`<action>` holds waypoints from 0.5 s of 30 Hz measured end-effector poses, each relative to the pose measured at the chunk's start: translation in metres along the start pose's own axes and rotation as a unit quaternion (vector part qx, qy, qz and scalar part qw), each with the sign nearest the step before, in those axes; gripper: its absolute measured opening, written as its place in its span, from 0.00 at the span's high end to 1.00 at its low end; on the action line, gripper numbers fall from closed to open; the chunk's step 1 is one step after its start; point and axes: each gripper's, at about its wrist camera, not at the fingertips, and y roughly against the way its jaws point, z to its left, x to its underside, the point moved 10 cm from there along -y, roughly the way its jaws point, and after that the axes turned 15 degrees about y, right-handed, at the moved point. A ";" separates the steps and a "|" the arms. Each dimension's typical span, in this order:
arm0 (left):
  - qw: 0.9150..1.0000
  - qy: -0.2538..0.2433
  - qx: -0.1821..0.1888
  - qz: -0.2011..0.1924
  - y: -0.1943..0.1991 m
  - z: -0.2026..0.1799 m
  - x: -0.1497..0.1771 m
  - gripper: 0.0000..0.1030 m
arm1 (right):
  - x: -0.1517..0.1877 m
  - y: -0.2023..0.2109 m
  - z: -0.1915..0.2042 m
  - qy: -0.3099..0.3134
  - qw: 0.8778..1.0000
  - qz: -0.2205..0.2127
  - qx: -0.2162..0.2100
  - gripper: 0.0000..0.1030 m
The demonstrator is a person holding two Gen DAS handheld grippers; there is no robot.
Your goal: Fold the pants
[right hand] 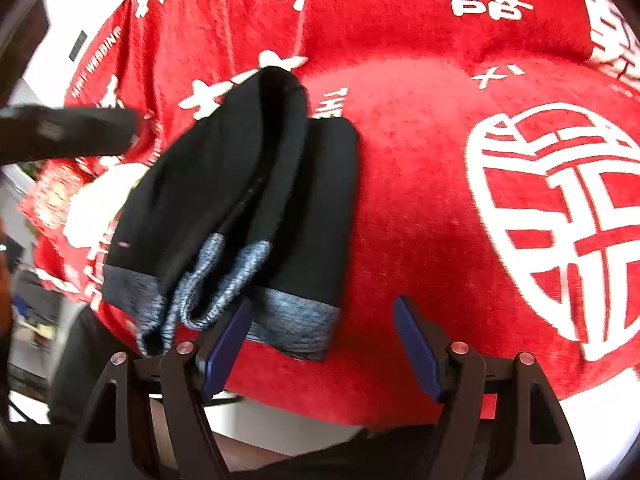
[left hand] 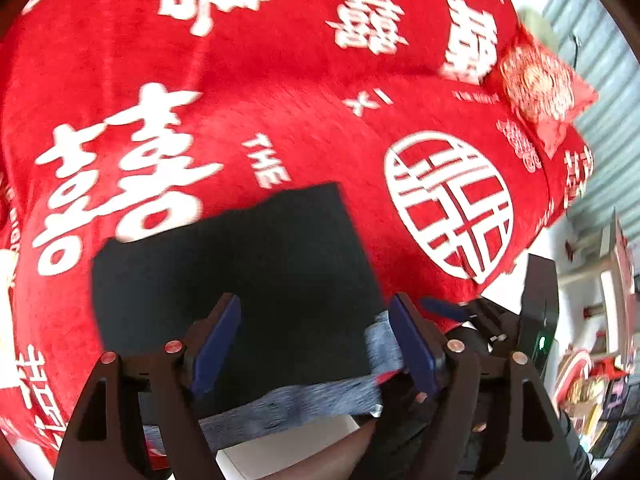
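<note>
The black pants [left hand: 240, 264] lie folded into a flat rectangle on the red blanket [left hand: 280, 80], with their grey band [left hand: 304, 404] toward me. My left gripper [left hand: 316, 344] hovers over the near edge of the pants, its blue pads wide apart and gripping nothing. In the right wrist view the pants [right hand: 240, 184] lie left of centre, their layers bunched and the grey cuffs [right hand: 224, 280] curled at the near end. My right gripper [right hand: 320, 344] is open just right of the grey band, with only blanket between its fingers.
The bed's blanket [right hand: 440, 200] carries large white characters. A red patterned pillow [left hand: 536, 80] lies at the far right corner. Beyond the bed edge on the right are a shelf and clutter [left hand: 600, 360]. A dark blurred shape [right hand: 68, 136] sits at the left edge of the right wrist view.
</note>
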 end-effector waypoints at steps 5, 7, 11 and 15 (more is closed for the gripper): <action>0.995 0.022 -0.094 -0.017 -0.015 0.081 0.008 0.21 | -0.015 0.031 -0.012 -0.006 0.998 -0.026 0.057 0.28; 0.994 0.057 -0.088 0.000 -0.025 0.104 0.018 0.21 | -0.028 0.045 0.003 0.018 0.997 -0.047 0.053 0.25; 0.993 0.105 -0.045 0.008 -0.035 0.125 0.028 0.21 | -0.052 0.056 0.061 0.105 0.992 -0.074 0.019 0.00; 0.995 0.100 -0.028 0.001 -0.037 0.128 0.030 0.21 | -0.050 0.021 0.101 0.156 0.987 -0.046 -0.004 0.00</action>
